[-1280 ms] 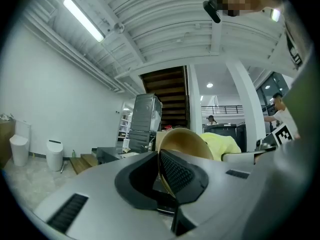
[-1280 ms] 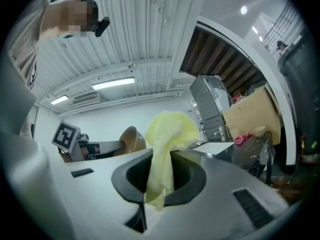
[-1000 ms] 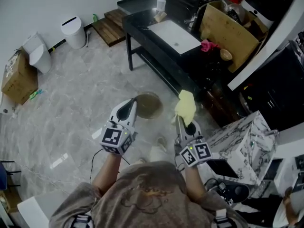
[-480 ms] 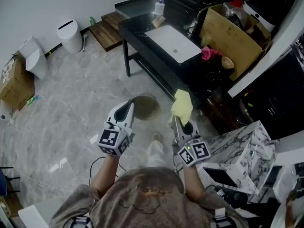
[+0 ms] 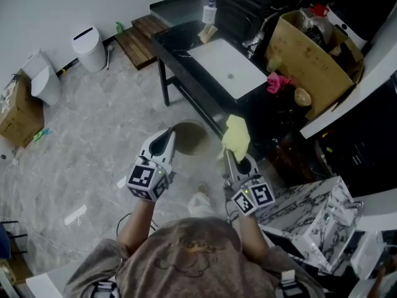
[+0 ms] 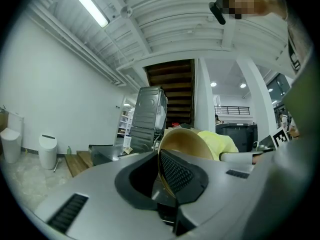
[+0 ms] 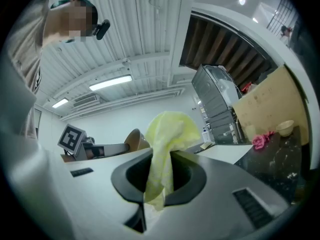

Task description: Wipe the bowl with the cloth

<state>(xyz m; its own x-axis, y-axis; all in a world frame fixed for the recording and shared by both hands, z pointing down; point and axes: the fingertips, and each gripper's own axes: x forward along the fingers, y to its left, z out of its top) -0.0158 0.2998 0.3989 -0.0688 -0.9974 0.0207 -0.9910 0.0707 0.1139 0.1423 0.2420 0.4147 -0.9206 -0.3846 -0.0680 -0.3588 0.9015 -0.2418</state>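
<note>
In the head view my left gripper (image 5: 169,140) is shut on the rim of a brown bowl (image 5: 191,138), held in the air above the floor. To its right my right gripper (image 5: 231,151) is shut on a yellow cloth (image 5: 236,136), which sticks up a short way from the bowl without touching it. The left gripper view shows the bowl (image 6: 182,143) clamped edge-on between the jaws, with the cloth (image 6: 220,142) behind it. In the right gripper view the cloth (image 7: 167,136) bunches out of the jaws, and the bowl (image 7: 134,139) shows at the left.
A black table (image 5: 186,39) with a white board (image 5: 227,67) stands ahead. On its right are a cardboard box (image 5: 306,49), a pink rag (image 5: 278,81) and a small bowl (image 5: 302,95). A white bin (image 5: 87,41) stands far left, a marble-patterned box (image 5: 309,211) near right.
The view has shifted a little toward the table. Both grippers keep their holds, and the bowl and the cloth stay about as far apart as before.
</note>
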